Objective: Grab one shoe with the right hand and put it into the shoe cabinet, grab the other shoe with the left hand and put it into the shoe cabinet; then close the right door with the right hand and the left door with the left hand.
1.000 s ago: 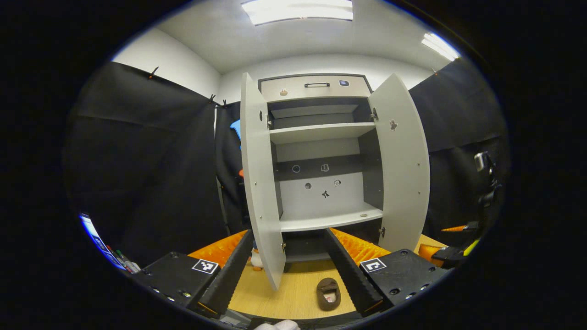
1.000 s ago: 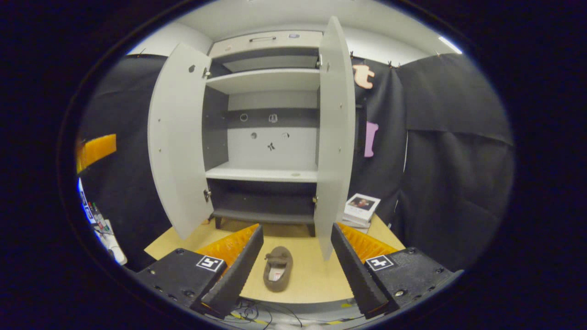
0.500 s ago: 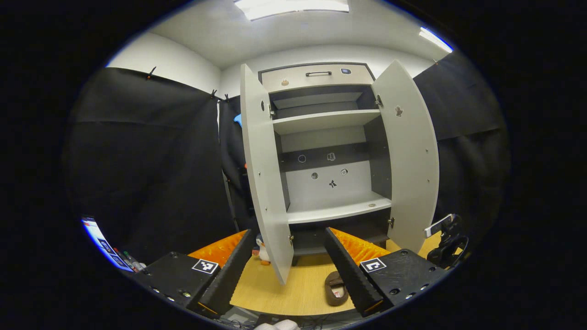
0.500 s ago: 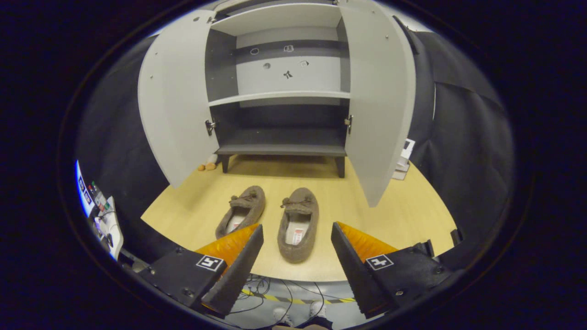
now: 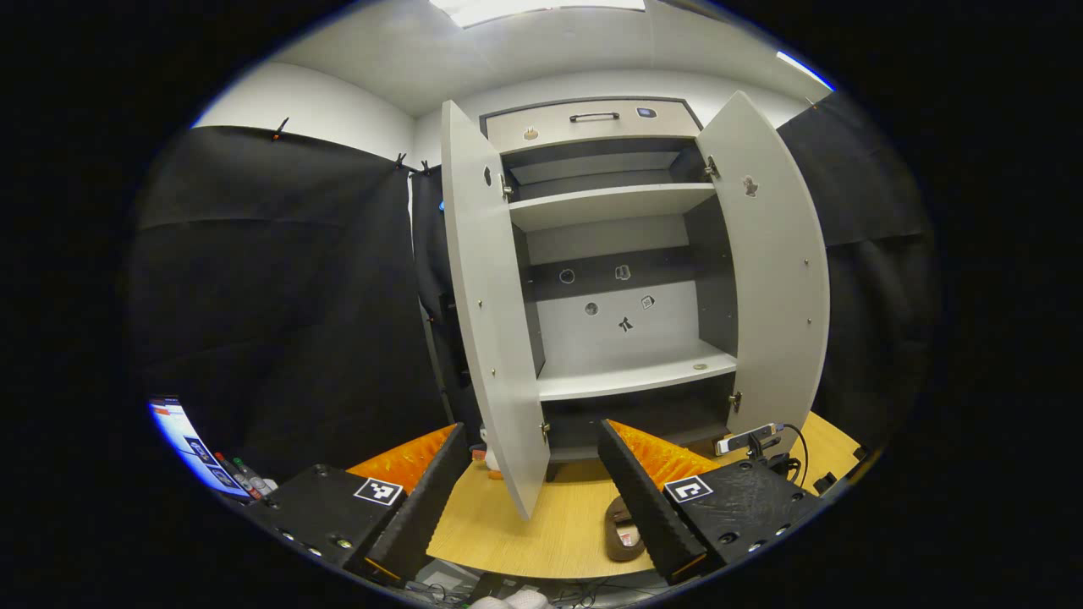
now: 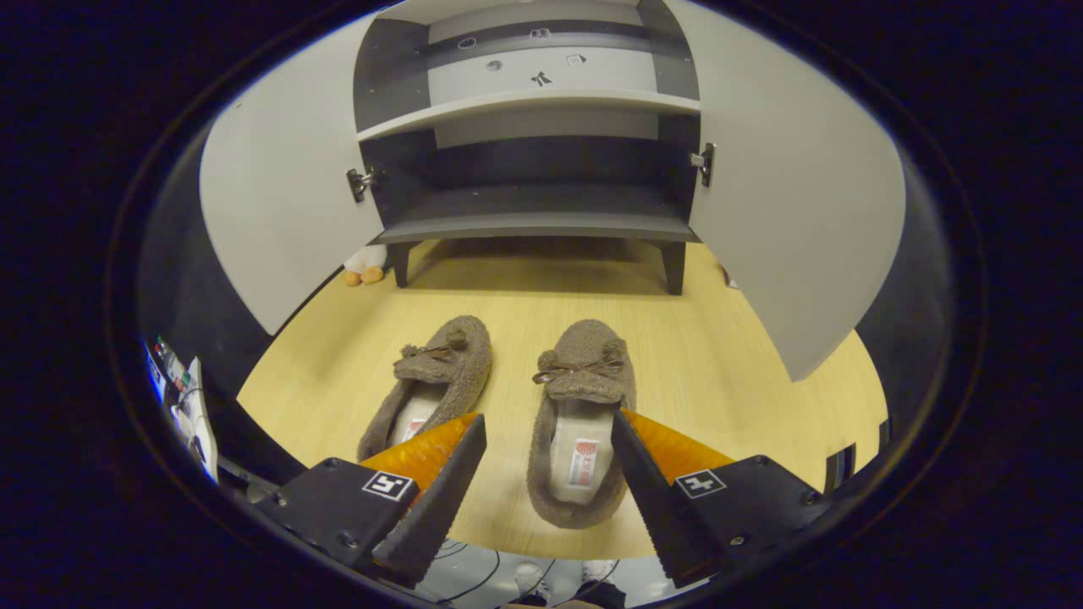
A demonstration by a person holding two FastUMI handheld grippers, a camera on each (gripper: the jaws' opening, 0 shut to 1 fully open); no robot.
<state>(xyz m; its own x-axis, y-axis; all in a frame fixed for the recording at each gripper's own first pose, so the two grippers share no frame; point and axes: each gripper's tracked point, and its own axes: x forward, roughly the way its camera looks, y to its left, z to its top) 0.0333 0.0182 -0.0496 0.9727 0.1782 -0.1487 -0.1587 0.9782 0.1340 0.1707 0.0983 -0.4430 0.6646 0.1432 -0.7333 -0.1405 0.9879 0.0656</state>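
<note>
In the left gripper view, one brown shoe (image 5: 622,533) lies on the wooden floor (image 5: 541,533) in front of the shoe cabinet (image 5: 618,254), and the left gripper's right finger hides most of it, so only its heel end and a bit of the insole can be made out; a small toy (image 5: 489,447) behind the left door (image 5: 495,313) is nearly all covered by that door; a black device with a cable (image 5: 753,440) sits low at the right, too small to tell what it is. The left gripper (image 5: 533,499) hangs above the floor with its fingers spread wide and nothing between them.

In the right gripper view, the right gripper (image 6: 550,491) is also wide open and holds nothing; the right-hand shoe (image 6: 582,414) lies on the floor between its fingers, toe toward the cabinet, and whether the fingers touch its sides cannot be told; the other shoe (image 6: 440,381) lies just beside it to the left, its heel cut off by the left finger. The cabinet's top is out of the picture here.

The floor is pale wood with a dark edge; both doors stand open, the right door (image 6: 804,211) swung wide; the lower shelf (image 6: 541,224) is dark, the shelves above it light grey; black cloth lines the booth, under a white ceiling with lit panels (image 5: 525,7).
</note>
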